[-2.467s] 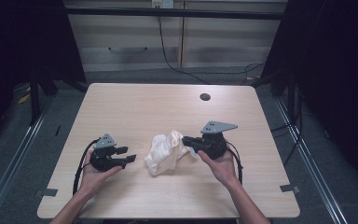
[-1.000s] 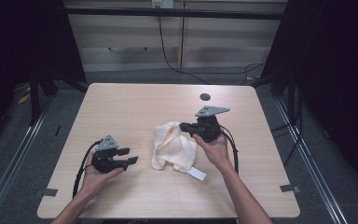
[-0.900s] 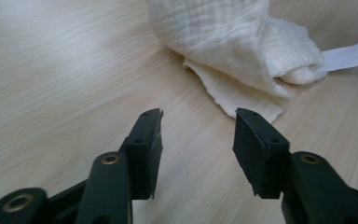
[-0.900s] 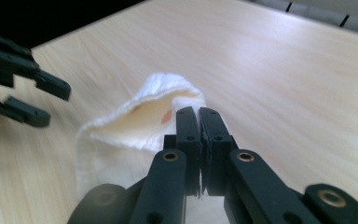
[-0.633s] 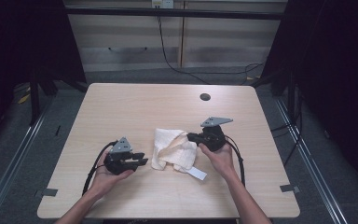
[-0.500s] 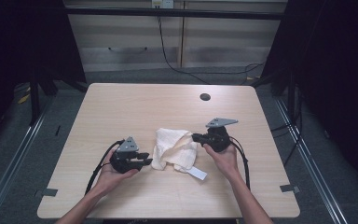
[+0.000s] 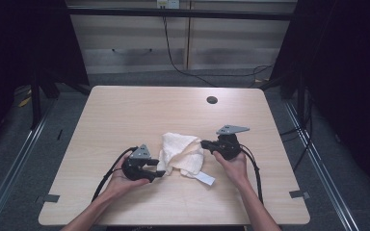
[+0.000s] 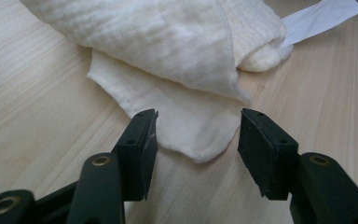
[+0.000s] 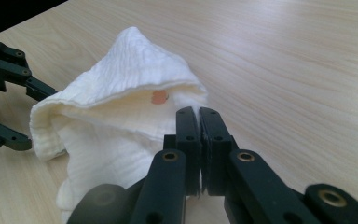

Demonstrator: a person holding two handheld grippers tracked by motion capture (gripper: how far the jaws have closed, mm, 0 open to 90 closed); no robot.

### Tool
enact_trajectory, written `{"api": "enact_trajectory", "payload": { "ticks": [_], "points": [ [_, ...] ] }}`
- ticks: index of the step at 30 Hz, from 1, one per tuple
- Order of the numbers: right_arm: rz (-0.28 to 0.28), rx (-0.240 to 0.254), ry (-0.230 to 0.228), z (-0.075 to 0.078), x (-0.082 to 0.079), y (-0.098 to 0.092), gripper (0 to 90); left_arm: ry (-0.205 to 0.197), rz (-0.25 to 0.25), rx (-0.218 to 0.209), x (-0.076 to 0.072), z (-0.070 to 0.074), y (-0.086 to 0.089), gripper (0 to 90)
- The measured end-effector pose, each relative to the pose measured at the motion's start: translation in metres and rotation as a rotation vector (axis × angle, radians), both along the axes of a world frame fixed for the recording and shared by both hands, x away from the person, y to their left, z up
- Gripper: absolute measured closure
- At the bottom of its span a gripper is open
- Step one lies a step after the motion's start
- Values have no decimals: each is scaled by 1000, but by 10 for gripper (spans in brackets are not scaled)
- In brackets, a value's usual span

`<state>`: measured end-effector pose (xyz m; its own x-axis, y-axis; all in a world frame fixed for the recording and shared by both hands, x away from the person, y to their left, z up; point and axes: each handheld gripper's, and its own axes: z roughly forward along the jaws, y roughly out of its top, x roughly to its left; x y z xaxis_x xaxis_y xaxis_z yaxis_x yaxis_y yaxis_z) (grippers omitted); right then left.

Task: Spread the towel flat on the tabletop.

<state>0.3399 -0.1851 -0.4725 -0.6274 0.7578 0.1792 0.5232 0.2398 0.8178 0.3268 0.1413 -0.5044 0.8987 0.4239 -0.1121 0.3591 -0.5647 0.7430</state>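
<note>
A cream cloth (image 7: 180, 154) lies rumpled on the wooden table (image 7: 125, 115), a white label (image 7: 204, 178) sticking out at its near right. My left gripper (image 7: 160, 168) is at the cloth's near-left edge. In the left gripper view its jaws stand open (image 8: 198, 128), with a flat corner of the cloth (image 8: 186, 126) between them on the table. My right gripper (image 7: 204, 144) is at the cloth's right side. Its jaws are shut (image 9: 199, 116) on a fold of the cloth (image 9: 121, 93), which rises like a hood with a small orange spot (image 9: 158, 97).
A round dark hole (image 7: 212, 100) sits in the table's far right part. Black cables trail from both grippers toward the near edge. Dark frame rails run on the floor along both sides of the table.
My right gripper carried the cloth away from me, spread it, then drew back right. My left gripper moved right, up to the cloth's near-left edge.
</note>
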Motion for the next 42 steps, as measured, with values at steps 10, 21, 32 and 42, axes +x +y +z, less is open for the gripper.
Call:
{"api": "enact_trajectory", "payload": {
  "ticks": [10, 21, 32, 42],
  "points": [
    [1, 8, -1, 0, -2, -1, 875, -66, -20, 26, -7, -1, -6, 772],
    [-16, 42, -36, 13, -10, -9, 876, -6, 15, -87, -2, 18, 17, 864],
    [-71, 93, -96, 32, -15, -31, 877, -23, 90, -207, 3, 38, 51, 866],
    [-72, 105, -136, 47, -21, -35, 878, -50, 119, -301, 1, 65, 66, 867]
  ]
}}
